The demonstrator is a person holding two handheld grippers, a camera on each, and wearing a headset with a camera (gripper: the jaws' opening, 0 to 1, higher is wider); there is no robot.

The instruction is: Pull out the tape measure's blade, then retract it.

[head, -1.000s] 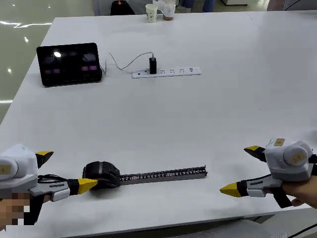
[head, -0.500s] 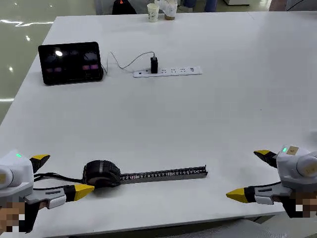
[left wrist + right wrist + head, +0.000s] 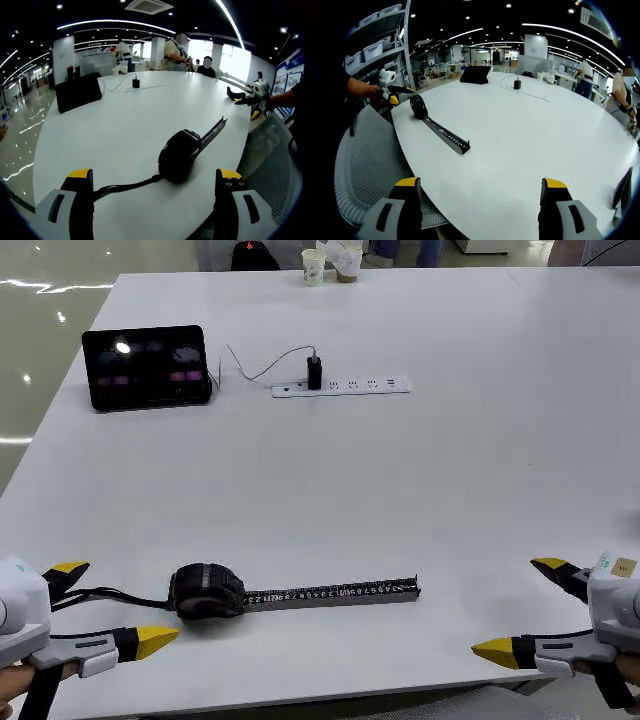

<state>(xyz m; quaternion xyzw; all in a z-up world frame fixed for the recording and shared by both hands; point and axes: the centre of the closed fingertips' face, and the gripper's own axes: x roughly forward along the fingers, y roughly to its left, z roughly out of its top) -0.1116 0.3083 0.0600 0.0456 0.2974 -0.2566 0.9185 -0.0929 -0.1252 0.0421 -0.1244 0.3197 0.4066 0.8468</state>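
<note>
Two handheld grippers at the near edge of the white tabletop (image 3: 420, 480), one per side. Left gripper (image 3: 120, 602): yellow-tipped fingers (image 3: 80, 176) spread wide, gripping nothing, just left of the tape measure, not touching it. Right gripper (image 3: 518, 605): fingers likewise spread wide, empty, well to the right of the blade's end.

Black round-cased tape measure (image 3: 206, 591) flat on the tabletop near the front edge, between the two grippers, much closer to the left one. Case (image 3: 180, 152) dark, chunky, rounded. Dark narrow blade (image 3: 335, 592) pulled out partway, straight along the tabletop toward the right, roughly parallel to the front edge; pale number markings along it, small hook at the far end. Thin black wrist cord (image 3: 110, 594) off the case's left side, trailing on the tabletop toward the left gripper.

In left gripper view, case dead ahead between the fingers, blade pointing away toward the right gripper. In right gripper view, blade's hooked end nearest, case at the far end beside the left gripper.

Further back: black rectangular tablet (image 3: 147, 366) propped up at left, white power strip (image 3: 345, 386) with a black plug (image 3: 314, 372) and thin cable (image 3: 265, 360), two paper cups (image 3: 314, 266) at the far edge.
</note>
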